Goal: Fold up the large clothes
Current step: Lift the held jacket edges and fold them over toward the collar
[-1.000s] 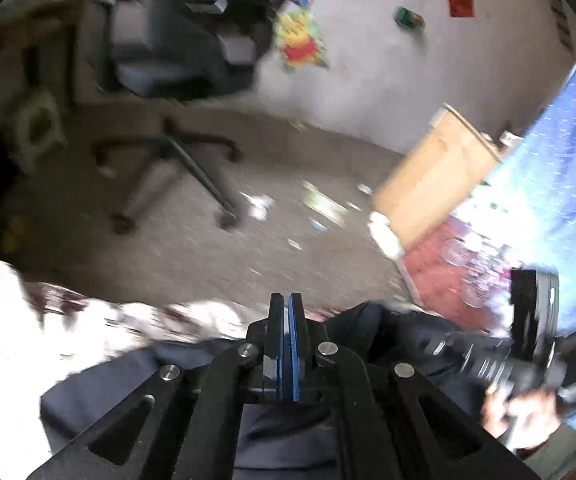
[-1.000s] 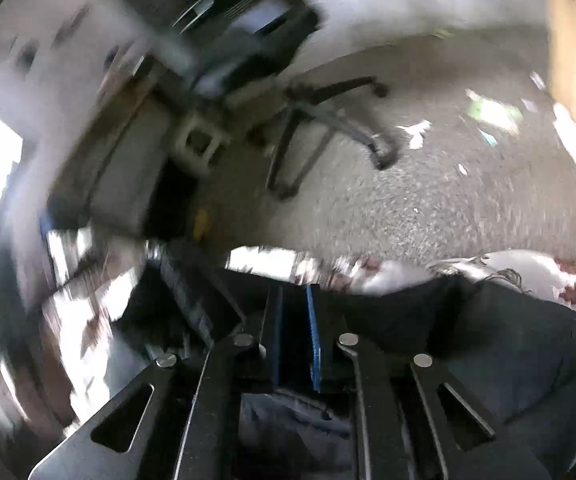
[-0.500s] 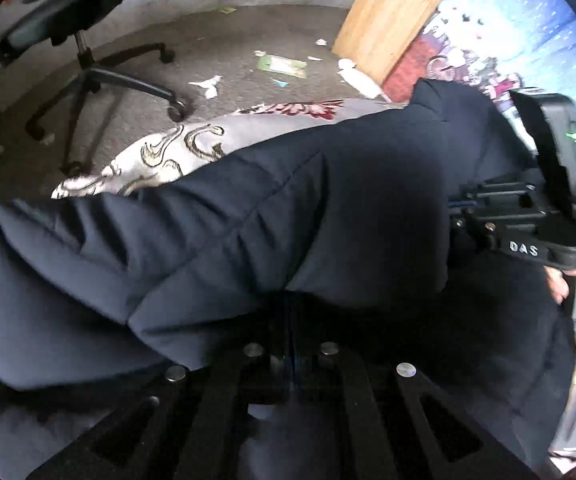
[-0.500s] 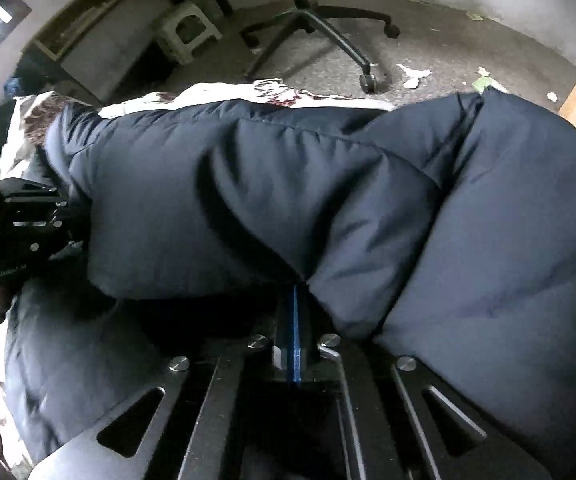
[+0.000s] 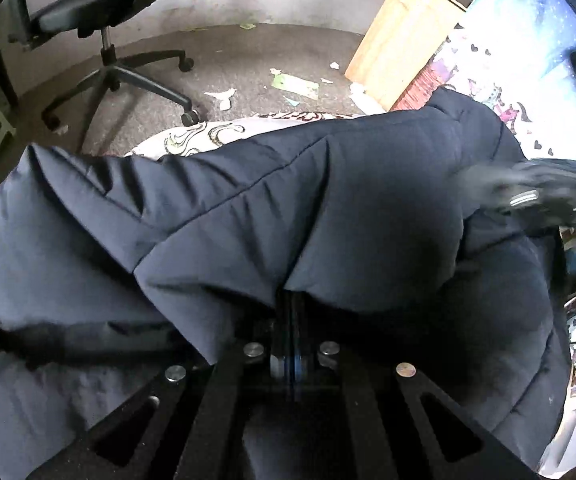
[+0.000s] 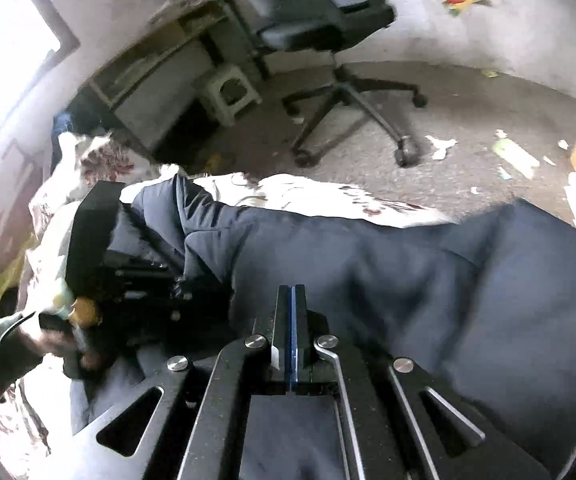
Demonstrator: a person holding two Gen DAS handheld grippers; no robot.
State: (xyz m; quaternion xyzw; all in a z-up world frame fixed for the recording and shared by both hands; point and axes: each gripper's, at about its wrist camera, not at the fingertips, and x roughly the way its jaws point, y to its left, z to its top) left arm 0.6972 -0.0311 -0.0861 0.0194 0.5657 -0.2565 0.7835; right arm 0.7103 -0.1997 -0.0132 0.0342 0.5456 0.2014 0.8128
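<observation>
Left gripper [image 5: 290, 312]: its fingers are pressed together, tips buried under the folded edge of the jacket, apparently pinching a layer of it; the pinch itself is hidden by the cloth.

Jacket [image 5: 272, 208]: a dark navy padded one, lying on a patterned bedspread [image 5: 192, 136]. In the left wrist view it spreads from 9 o'clock to 3 o'clock across the gripper, with a thick fold doubled over just ahead of the fingertips at 12 o'clock.

Long axis: the folded roll runs side to side, crosswise to both grippers, slanting a little up toward 2 o'clock in the left view.

Right gripper [image 6: 293, 294]: fingers closed flat against each other with nothing visibly between them; the tips stand clear above the jacket [image 6: 388, 280], which lies ahead and below from 10 o'clock to 3 o'clock. In the left view this gripper is a blurred shape at 3 o'clock, beside the far end of the roll.

Nearer hand: the left one, by my judgement, since it is the one in contact with the cloth; the right looks free.

Next move, as a guess: the right would need to open and come down on the fold edge at 12 o'clock to match the left.

Background: office chair [image 6: 328, 28] on the littered floor [image 6: 468, 112] at 12 o'clock; wooden cabinet [image 5: 404, 36] at 1 o'clock in the left view.
</observation>
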